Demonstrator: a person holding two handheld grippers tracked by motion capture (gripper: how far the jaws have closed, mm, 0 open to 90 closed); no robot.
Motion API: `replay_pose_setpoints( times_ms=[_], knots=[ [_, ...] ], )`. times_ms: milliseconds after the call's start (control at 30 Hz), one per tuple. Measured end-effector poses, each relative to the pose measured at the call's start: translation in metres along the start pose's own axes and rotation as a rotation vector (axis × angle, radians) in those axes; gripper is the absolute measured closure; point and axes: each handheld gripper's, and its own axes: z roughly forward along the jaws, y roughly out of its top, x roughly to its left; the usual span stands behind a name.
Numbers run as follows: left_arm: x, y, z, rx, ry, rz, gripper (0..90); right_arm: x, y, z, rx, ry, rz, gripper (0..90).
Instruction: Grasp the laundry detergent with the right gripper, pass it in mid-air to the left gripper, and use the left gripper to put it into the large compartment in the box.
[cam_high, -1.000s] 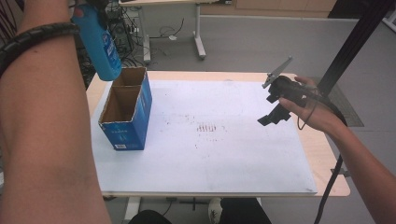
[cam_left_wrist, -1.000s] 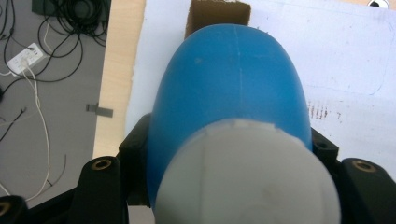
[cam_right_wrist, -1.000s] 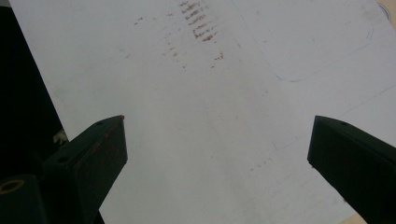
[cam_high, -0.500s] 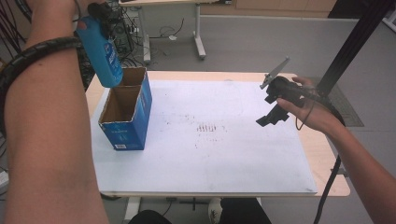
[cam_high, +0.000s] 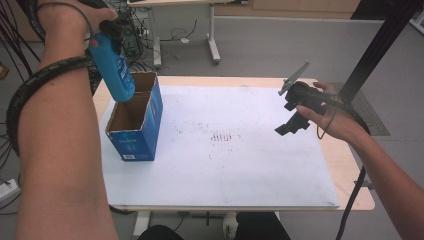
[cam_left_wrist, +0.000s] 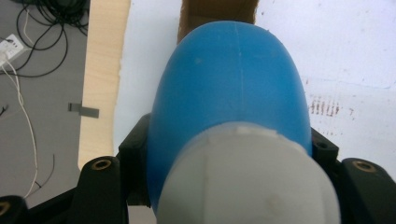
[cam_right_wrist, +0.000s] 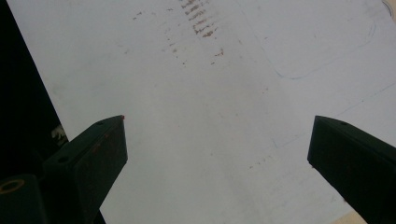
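Note:
A blue bottle (cam_high: 115, 72) with a white cap (cam_left_wrist: 247, 182) hangs base down, tilted, and my left gripper (cam_high: 102, 36) is shut on it near the cap end. Its base reaches the open top of a blue cardboard box (cam_high: 134, 142) at the table's left. In the left gripper view the bottle (cam_left_wrist: 229, 84) sits between the black jaws of that gripper (cam_left_wrist: 229, 154), with the box (cam_left_wrist: 217, 9) beyond it. My right gripper (cam_high: 291, 121) hovers over the table's right side, and in its own view it (cam_right_wrist: 217, 154) stands open with nothing between the jaws.
A white mat (cam_high: 225, 170) with brownish smudges (cam_high: 224, 137) covers most of the wooden table (cam_high: 352, 172). Cables and another desk's legs (cam_high: 212, 40) are on the grey floor behind. A dark post (cam_high: 380, 45) rises at the right.
My left hand has come down with the bottle, bringing its base from above the box to the box's opening. The right gripper has stayed put.

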Motion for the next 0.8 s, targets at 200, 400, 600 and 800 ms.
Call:
replay_pose_setpoints(
  times_ms=[200,400,600,800],
  knots=[
    [0.003,0.0,0.018,0.011,-0.008,0.001,37.6,-0.001,-0.002,0.002,0.019,-0.006,0.007,4.9],
    [0.004,-0.002,0.037,0.028,0.005,0.009,37.6,-0.001,-0.001,0.003,0.022,-0.007,0.006,4.9],
    [0.004,-0.003,0.056,0.043,0.008,0.013,37.5,0.0,0.001,0.007,0.032,-0.006,0.001,4.9],
    [0.006,-0.005,0.075,0.05,-0.007,0.017,37.5,0.001,0.002,0.008,0.038,-0.008,-0.002,4.9]
  ],
)
